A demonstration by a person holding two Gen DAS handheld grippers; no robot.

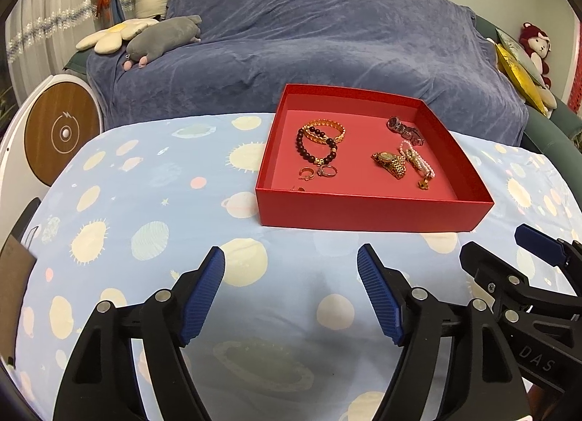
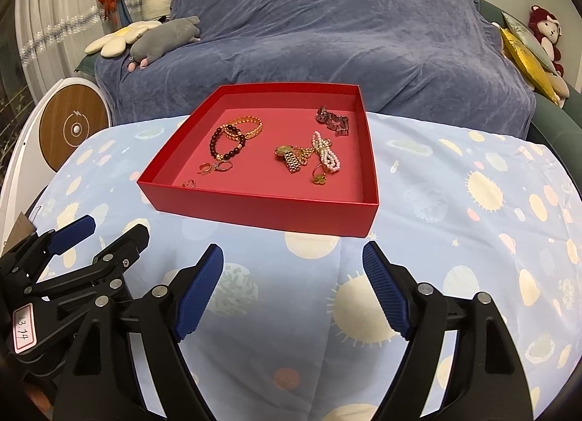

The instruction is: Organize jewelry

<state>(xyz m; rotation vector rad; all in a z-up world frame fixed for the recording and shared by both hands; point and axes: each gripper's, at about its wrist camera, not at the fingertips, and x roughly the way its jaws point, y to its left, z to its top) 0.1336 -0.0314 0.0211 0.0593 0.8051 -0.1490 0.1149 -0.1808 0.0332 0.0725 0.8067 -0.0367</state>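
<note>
- My left gripper (image 1: 291,297) stands wide with nothing between its blue pads, just short of the near wall of the red box (image 1: 367,211); I judge it is poised so, tilted down, to be ready for a next piece or simply clear of the work
- My right gripper (image 2: 293,297) is just as wide and empty, also on the near side of the red box; it sits close beside the left one, both over the space-print cloth on the surface (image 2: 454,202)
- All the jewelry I can see lies inside the red box, none on the cloth; toward its left half the gold bangle (image 1: 325,131) overlaps the dark bead bracelet (image 1: 316,146), with small rings (image 1: 318,171) nearer the front wall
- Toward its right half the gold watch (image 1: 391,162) touches the pearl strand (image 1: 418,161); a darker watch (image 1: 405,130) lies nearer the back wall
- Like seems grouped with like, so I judge the sorting largely done
</note>
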